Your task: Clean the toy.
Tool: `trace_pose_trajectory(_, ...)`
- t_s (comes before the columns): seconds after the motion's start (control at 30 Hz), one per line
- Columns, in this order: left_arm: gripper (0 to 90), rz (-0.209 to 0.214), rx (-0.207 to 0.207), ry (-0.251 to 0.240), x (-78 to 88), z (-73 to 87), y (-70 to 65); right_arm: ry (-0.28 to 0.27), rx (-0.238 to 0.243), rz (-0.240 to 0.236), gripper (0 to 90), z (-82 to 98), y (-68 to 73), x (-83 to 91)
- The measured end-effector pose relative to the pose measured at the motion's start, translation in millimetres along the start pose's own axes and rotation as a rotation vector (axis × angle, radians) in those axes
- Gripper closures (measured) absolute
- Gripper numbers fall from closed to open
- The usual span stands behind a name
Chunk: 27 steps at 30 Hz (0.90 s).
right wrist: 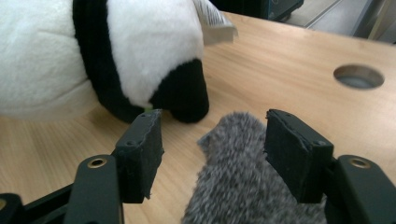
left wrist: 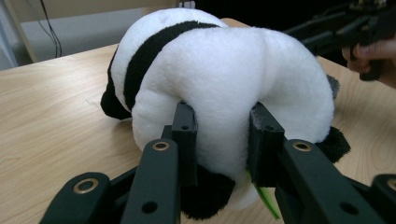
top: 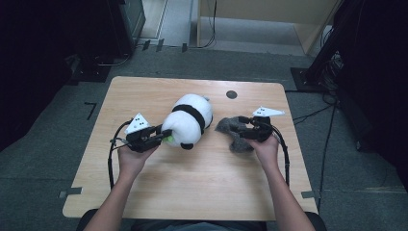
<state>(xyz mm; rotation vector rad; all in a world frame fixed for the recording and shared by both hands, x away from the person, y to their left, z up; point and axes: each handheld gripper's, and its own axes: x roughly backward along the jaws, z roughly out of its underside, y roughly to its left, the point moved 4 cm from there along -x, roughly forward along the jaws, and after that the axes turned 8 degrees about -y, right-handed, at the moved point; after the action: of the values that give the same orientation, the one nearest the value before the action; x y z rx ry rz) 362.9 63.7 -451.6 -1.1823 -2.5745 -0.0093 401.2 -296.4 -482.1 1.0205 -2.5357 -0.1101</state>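
- The left gripper (top: 162, 134) is clenched on the plush panda (top: 190, 120): in the left gripper view its two pads (left wrist: 185, 140) dig into the white fabric, which bulges between them. Judged purpose: to anchor the toy at one end while the other hand works.
- The plush panda lies on its side near the middle of the table (top: 192, 192), resting on the wood. Its long axis runs on a diagonal, from the pinched end near the person's left hand (top: 131, 159) toward the far right corner. A black band (top: 195, 114) crosses the body square to that axis.
- A green tab (left wrist: 266, 200) shows beside the right-hand pad in the left gripper view (what it belongs to cannot be told).
- The right gripper (top: 244, 126) has its jaws spread, with the grey furry cloth (right wrist: 243, 177) lying between them; the pads (right wrist: 299, 154) stand clear of the pile on both sides, so nothing is grasped.
- The grey furry cloth sits crumpled just to the right of the panda, apart from it, placed within short reach of the toy.
- The round hole (top: 231, 94) in the tabletop lies beyond both things.
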Motion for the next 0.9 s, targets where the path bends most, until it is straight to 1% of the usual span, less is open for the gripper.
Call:
trace_pose_trajectory(0.1,69.0,-0.009,0.010,-0.007,-0.1,-1.0,1.1,0.065,0.009,0.026,37.5,9.3,0.4,-3.4)
trace_pose_trajectory(0.17,69.1,-0.012,0.016,-0.003,-0.3,-1.0,2.2,0.082,0.021,0.046,37.5,14.3,2.5,-5.1)
trace_pose_trajectory(0.23,69.5,-0.013,0.022,0.003,-0.8,-0.6,2.4,0.121,0.049,0.086,37.5,20.0,3.0,-8.1)
trace_pose_trajectory(0.33,69.9,-0.009,0.017,0.019,-1.1,0.8,1.7,0.187,0.061,0.134,37.8,30.2,1.9,-14.2)
trace_pose_trajectory(0.37,69.8,-0.008,0.010,0.025,-1.4,1.6,1.4,0.193,0.061,0.135,37.8,32.2,1.1,-15.6)
trace_pose_trajectory(0.43,69.1,0.002,0.003,0.040,-2.4,3.8,1.1,0.221,0.039,0.146,38.4,36.8,-1.0,-18.5)
trace_pose_trajectory(0.5,67.8,0.007,0.004,0.051,-3.6,5.6,0.6,0.235,0.018,0.154,39.4,39.7,-2.3,-19.5)
trace_pose_trajectory(0.57,67.6,0.008,0.005,0.053,-3.9,6.3,0.2,0.258,0.018,0.163,48.3,42.3,-3.3,-20.1)
trace_pose_trajectory(0.6,67.7,0.008,0.007,0.054,-3.9,6.4,-0.1,0.277,0.023,0.180,56.1,44.0,-4.0,-20.6)
trace_pose_trajectory(0.63,67.7,0.009,0.008,0.054,-3.9,6.5,-0.5,0.295,0.027,0.185,65.8,45.2,-4.8,-20.6)
trace_pose_trajectory(0.67,67.9,0.014,0.012,0.055,-3.9,6.6,-0.7,0.298,0.029,0.190,69.8,45.0,-5.3,-20.3)
trace_pose_trajectory(0.7,68.1,0.017,0.012,0.055,-3.9,6.7,-1.1,0.297,0.016,0.200,73.1,43.6,-5.3,-19.7)
trace_pose_trajectory(0.73,68.3,0.020,0.012,0.056,-4.0,6.9,-1.3,0.285,0.007,0.194,74.7,40.9,-5.2,-19.3)
trace_pose_trajectory(0.8,68.3,0.022,0.012,0.060,-4.4,7.7,-1.2,0.256,-0.001,0.187,75.8,36.5,-2.3,-18.9)
trace_pose_trajectory(0.9,67.5,0.022,0.015,0.065,-5.2,9.7,-1.6,0.221,0.020,0.171,75.8,29.8,4.7,-19.3)
